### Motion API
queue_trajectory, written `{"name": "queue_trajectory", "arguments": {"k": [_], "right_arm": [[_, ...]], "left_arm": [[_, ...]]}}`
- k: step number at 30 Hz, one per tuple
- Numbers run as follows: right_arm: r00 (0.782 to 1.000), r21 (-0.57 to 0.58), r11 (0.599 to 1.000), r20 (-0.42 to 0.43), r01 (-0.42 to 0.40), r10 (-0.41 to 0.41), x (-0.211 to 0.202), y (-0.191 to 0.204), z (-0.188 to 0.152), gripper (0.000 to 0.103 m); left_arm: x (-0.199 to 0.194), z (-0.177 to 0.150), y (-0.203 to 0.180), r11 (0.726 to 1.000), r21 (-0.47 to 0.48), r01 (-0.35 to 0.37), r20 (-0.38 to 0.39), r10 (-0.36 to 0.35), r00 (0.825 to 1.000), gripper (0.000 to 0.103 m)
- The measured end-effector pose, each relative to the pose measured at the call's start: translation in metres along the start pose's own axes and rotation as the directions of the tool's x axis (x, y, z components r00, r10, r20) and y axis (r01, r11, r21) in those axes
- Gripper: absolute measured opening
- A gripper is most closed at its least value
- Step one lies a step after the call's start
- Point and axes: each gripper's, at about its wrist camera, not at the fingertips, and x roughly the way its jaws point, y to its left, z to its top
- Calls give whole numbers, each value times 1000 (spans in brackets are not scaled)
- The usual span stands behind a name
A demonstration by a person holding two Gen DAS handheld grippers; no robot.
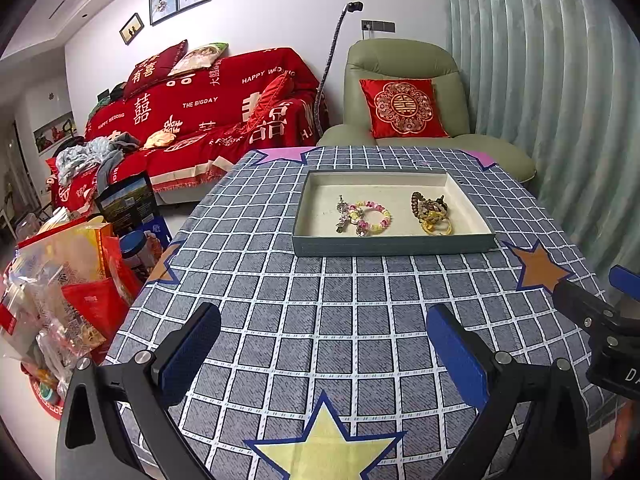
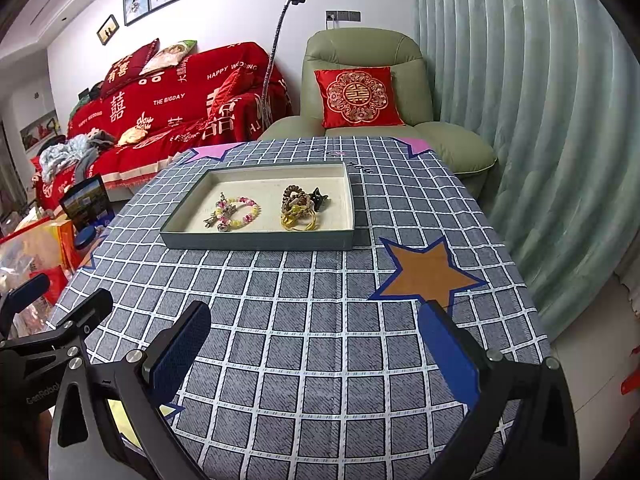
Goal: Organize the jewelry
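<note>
A shallow grey box (image 1: 394, 246) with a cream lining sits at the far middle of the checked tablecloth; it also shows in the right wrist view (image 2: 256, 240). Inside lie a pink and yellow bead bracelet (image 1: 374, 216) (image 2: 244, 210) with a silver charm piece (image 1: 343, 214) beside it, and a pile of brown beads and gold rings (image 1: 432, 212) (image 2: 298, 208) with a black clip (image 2: 318, 196). My left gripper (image 1: 324, 344) is open and empty, above the table's near part. My right gripper (image 2: 316, 340) is open and empty, beside it on the right.
The table (image 1: 320, 300) carries star patches: yellow (image 1: 324, 444) near, orange (image 2: 430, 272) right. Bags and boxes (image 1: 60, 280) crowd the floor on the left. A red-covered sofa (image 1: 200, 120), a green armchair (image 1: 404, 92) and a curtain (image 1: 552, 100) stand behind.
</note>
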Motion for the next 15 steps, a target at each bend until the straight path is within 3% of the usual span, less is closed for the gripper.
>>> {"name": "queue_trajectory", "arguments": {"k": [15], "right_arm": [[1000,0,1000,-12,-4,4,-4,3,-7,103]], "left_arm": [[1,0,2,999,-8,35,1,-35,999,103]]}}
